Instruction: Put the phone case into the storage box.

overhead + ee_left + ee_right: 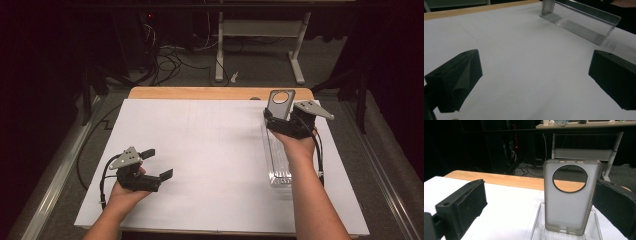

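Left claw (159,164) apart, right claw (539,202) apart, phone case (571,195) upright in clear tray (278,160).

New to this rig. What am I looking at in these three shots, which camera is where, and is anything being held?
No robot here: a person holds a handheld two-jaw gripper in each hand. The high view looks down from above the table; the other two cameras ride on each gripper and look along its black jaws.

The left gripper is open over the white sheet, holding nothing.

The right gripper is at the far end of a long clear plastic tray. A grey phone case with a round camera hole stands upright in the tray between its open jaws. The left jaw is clearly off it; I can't tell whether the right jaw touches.
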`<state>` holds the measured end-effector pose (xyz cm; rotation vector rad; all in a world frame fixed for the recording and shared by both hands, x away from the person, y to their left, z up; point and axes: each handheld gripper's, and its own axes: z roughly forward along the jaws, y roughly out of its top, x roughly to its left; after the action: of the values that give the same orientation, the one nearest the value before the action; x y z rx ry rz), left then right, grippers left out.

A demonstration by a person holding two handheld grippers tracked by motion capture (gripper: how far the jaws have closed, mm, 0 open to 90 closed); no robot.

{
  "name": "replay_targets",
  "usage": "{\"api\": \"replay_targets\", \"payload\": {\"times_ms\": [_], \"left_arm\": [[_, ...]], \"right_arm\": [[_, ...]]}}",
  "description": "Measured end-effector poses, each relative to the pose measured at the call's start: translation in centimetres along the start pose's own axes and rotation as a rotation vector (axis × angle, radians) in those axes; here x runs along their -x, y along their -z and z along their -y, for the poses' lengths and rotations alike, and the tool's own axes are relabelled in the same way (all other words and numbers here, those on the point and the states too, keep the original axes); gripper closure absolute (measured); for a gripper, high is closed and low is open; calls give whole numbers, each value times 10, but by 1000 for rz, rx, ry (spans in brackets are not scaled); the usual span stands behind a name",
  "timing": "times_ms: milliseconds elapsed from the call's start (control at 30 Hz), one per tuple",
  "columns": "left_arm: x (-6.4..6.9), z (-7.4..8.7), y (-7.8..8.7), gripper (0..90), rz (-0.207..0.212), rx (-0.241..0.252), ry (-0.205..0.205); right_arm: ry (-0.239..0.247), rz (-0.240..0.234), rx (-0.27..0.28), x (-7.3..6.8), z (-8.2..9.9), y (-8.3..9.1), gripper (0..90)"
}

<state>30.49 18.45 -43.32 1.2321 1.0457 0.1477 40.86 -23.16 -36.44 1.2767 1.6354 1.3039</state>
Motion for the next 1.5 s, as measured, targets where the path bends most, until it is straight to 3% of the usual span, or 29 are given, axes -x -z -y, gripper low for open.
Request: {"api": "replay_targets", "payload": {"times_ms": [567, 967, 1100, 1500], "left_arm": [[1, 0, 0, 2, -6, 2, 1], [2, 0, -1, 2, -6, 3, 4], [2, 1, -1, 2, -4, -2, 4], [8, 3, 0, 2, 4, -15, -2]], "right_arm": [[46, -68, 2, -3, 17, 54, 2], [84, -92, -3, 6, 48, 93, 2], [74, -100, 5, 11, 60, 106, 2], [87, -116, 71, 20, 89, 140, 2]]}}
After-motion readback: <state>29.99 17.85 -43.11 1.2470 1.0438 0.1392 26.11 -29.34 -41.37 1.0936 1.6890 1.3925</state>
